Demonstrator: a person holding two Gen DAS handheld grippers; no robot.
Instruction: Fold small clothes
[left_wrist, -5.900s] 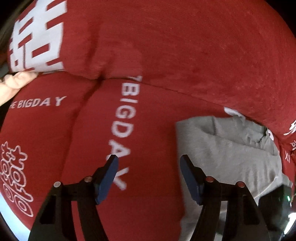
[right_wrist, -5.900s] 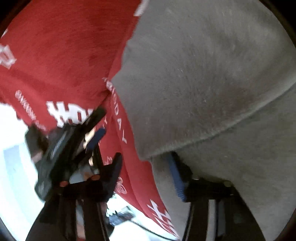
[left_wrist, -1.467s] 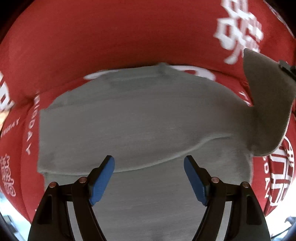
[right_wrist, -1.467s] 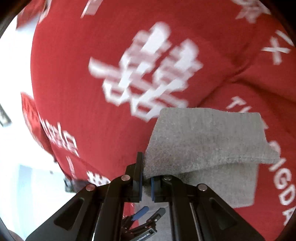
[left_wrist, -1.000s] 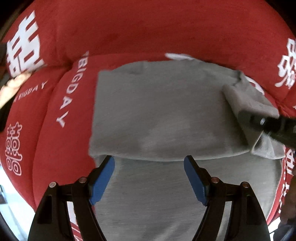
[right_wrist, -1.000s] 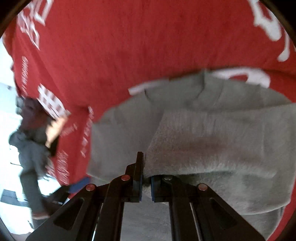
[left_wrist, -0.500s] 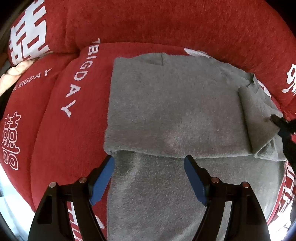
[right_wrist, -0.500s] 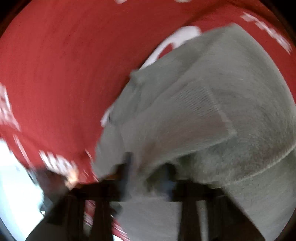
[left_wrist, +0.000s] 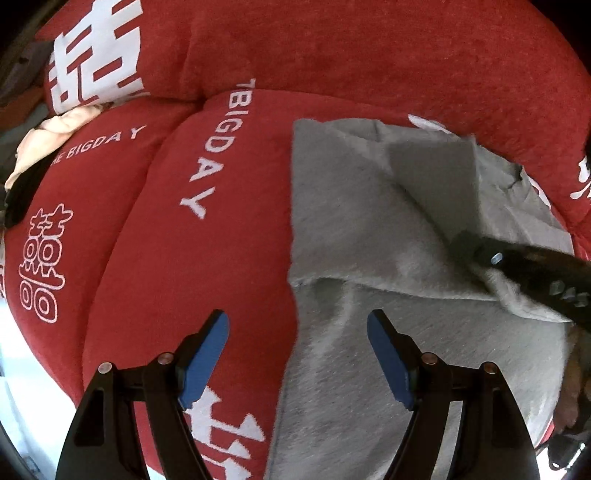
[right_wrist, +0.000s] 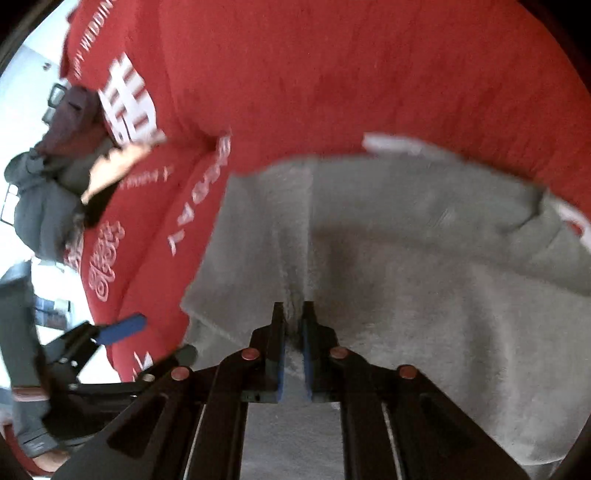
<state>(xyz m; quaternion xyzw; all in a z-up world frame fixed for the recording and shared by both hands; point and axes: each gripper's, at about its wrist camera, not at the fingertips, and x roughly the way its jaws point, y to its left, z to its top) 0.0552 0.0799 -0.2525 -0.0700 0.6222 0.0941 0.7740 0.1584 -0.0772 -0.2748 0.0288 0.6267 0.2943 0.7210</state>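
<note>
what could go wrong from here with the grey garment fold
1. The right gripper pinches only a thin ridge of the grey garment; the cloth may slip out before the fold lands.
2. The left gripper hangs open over the garment's edge, holding nothing down, so the lower layers may drag along.
3. The red cushion is soft and rounded, so the fold may settle crooked.

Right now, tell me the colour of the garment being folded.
Plain grey garment, clearest in the left wrist view.

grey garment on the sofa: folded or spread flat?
Partly folded. The grey garment has an upper layer doubled over its lower part, and the right tool pinches a fabric ridge.
</note>
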